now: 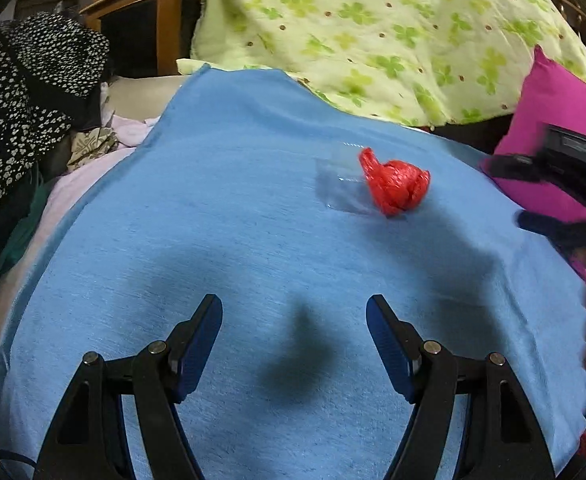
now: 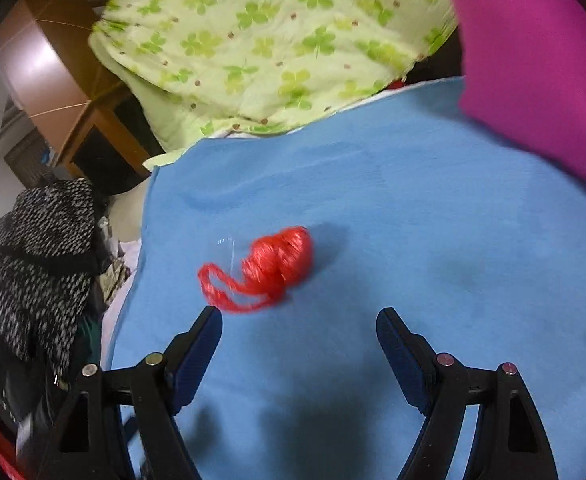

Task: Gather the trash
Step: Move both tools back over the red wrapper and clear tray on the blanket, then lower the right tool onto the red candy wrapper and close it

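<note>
A crumpled red plastic bag [image 1: 397, 188] lies on the blue blanket [image 1: 233, 220], with a piece of clear plastic wrap [image 1: 341, 184] touching its left side. My left gripper [image 1: 293, 308] hovers open over bare blanket, short of the bag and to its lower left, with nothing between its fingers. In the right wrist view the red bag [image 2: 281, 268] is motion-blurred, with a loop trailing to the left and the clear wrap [image 2: 225, 252] beside it. My right gripper [image 2: 299, 316] stands open just short of the bag, with nothing between its fingers.
A green clover-print quilt [image 1: 373, 32] is heaped at the back. A magenta pillow [image 1: 549, 128] lies at the right, with a blurred black tool body [image 1: 573, 152] in front of it. A black-and-white dotted garment [image 1: 25, 100] and a wooden cabinet [image 1: 141, 12] stand at the left.
</note>
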The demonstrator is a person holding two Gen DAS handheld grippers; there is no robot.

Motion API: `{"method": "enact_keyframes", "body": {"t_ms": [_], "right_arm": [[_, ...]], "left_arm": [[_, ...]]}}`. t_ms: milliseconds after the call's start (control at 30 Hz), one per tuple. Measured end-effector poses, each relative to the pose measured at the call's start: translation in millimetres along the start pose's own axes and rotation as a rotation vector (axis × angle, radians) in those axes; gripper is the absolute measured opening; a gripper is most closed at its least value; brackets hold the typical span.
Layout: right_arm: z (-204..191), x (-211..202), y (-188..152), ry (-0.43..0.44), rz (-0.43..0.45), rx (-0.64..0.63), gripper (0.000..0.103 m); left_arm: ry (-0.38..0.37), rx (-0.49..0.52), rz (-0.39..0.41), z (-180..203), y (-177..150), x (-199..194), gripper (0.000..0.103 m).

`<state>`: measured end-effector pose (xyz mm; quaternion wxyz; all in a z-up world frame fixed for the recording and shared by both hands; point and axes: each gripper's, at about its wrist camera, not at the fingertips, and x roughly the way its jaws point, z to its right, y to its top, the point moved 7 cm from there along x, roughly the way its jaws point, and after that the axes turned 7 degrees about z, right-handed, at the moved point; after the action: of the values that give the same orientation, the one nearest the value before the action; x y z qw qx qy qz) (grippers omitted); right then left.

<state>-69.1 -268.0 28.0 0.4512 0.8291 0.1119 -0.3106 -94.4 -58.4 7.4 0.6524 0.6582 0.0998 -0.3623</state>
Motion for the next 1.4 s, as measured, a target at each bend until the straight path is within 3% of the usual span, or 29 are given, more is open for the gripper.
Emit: {"method": "enact_keyframes", "body": {"t_ms": [200, 400, 467, 500, 533, 867, 1033, 1400], "right_arm": [[-19.2, 61.0, 15.1, -0.053, -0.038, -0.027, 0.082], [-22.0, 92.9, 16.4, -0.095, -0.069, -0.040, 0.081], [-21.3, 102.3, 15.5, -0.110, -0.080, -0.042, 0.075], [-20.7, 106.1, 14.7, -0.119, -0.086, -0.046, 0.061], [-20.5, 110.2, 13.4, -0.120, -0.095, -0.046, 0.056], [-32.3, 127.0, 8.0, -0.134, -0.124, -0.162, 0.064], [-37.4, 122.8, 7.5, -0.120, -0.101, -0.212, 0.055], [-7.3, 46.3, 3.0, -0.124, -0.022, -0.297, 0.055]], "left_arm": [[0.006, -0.039, 0.014, -7.4, 1.9, -5.3, 0.075], [-0.004, -0.064, 0.013, -9.6, 2.8, -6.8, 0.075], [-0.004, -0.065, 0.009, -9.6, 2.1, -6.5, 0.075], [-0.003, -0.066, 0.008, -9.6, 2.0, -6.5, 0.075], [-0.003, -0.066, 0.008, -9.6, 2.0, -6.7, 0.075], [0.010, -0.061, 0.011, -8.5, 0.8, -6.5, 0.075], [0.017, -0.069, 0.005, -10.9, 0.2, -3.9, 0.075], [0.033, -0.058, 0.009, -12.2, -0.1, -1.4, 0.075]]}}
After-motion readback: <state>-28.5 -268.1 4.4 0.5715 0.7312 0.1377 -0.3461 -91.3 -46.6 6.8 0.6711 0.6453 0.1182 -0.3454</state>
